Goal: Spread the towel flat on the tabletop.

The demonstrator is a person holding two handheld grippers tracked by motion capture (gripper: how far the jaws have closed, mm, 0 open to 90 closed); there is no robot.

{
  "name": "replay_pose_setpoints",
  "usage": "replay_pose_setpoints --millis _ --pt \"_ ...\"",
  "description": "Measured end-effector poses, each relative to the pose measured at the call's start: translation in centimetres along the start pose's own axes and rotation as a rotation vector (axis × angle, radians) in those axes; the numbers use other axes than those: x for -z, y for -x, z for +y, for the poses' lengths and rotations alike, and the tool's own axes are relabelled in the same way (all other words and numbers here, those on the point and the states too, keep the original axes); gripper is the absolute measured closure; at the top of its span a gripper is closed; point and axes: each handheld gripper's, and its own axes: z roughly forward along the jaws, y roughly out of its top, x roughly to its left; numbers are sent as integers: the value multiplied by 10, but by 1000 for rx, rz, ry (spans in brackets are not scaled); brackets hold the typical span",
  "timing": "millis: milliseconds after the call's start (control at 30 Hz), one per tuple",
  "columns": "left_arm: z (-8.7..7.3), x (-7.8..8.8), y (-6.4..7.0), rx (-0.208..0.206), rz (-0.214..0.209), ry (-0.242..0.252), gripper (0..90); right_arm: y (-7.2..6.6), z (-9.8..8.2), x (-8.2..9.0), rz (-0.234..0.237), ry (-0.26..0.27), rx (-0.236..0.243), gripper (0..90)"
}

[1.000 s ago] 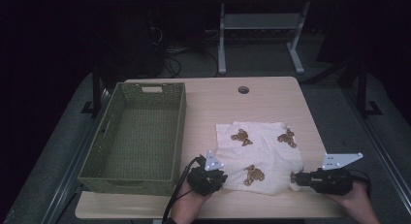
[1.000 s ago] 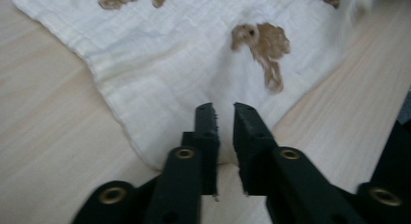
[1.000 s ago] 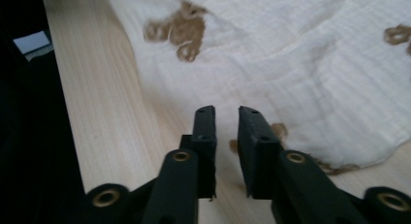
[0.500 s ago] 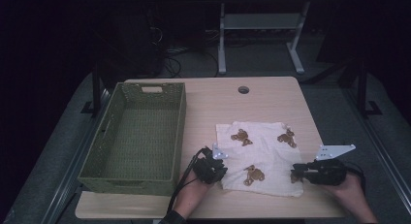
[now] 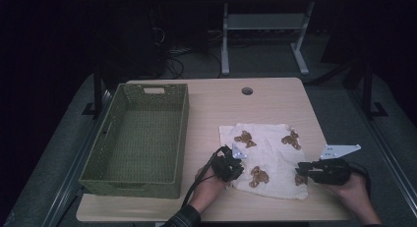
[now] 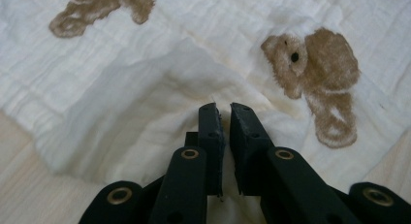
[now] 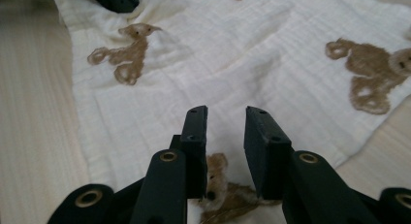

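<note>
green basket (image 5: 137, 138) empty on the table's (image 5: 206, 109) left, left gripper (image 5: 229, 164) pinching a raised fold at the cloth's (image 5: 268, 153) left edge, bear-print cloth flat right of centre, right gripper (image 5: 304, 170) jaws apart over its right corner

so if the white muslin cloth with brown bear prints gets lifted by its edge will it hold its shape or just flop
The white muslin cloth with brown bear prints will probably flop: it already bunches into soft folds at the left gripper. It looks thin and crinkled, so likely light. Lifted by one edge, it would probably drape and drag across the wooden table.
</note>
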Motion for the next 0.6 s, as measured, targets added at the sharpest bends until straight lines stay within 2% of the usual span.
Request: replay_pose_setpoints --millis 100,333,367,500,600 --pt "2 5 -6 24 11 26 778 5 6 -1 -8 9 -5 700" --pt "9 15 -32 72 54 80 670 23 22 -9 -39 23 -4 700" --pt "10 15 -35 66 55 76 650 26 25 -10 -44 26 -5 700" --pt "14 13 -48 92 67 76 609 35 32 -13 -63 38 -15 699" --pt "17 9 -56 90 85 70 594 43 38 -16 -76 42 -22 697"
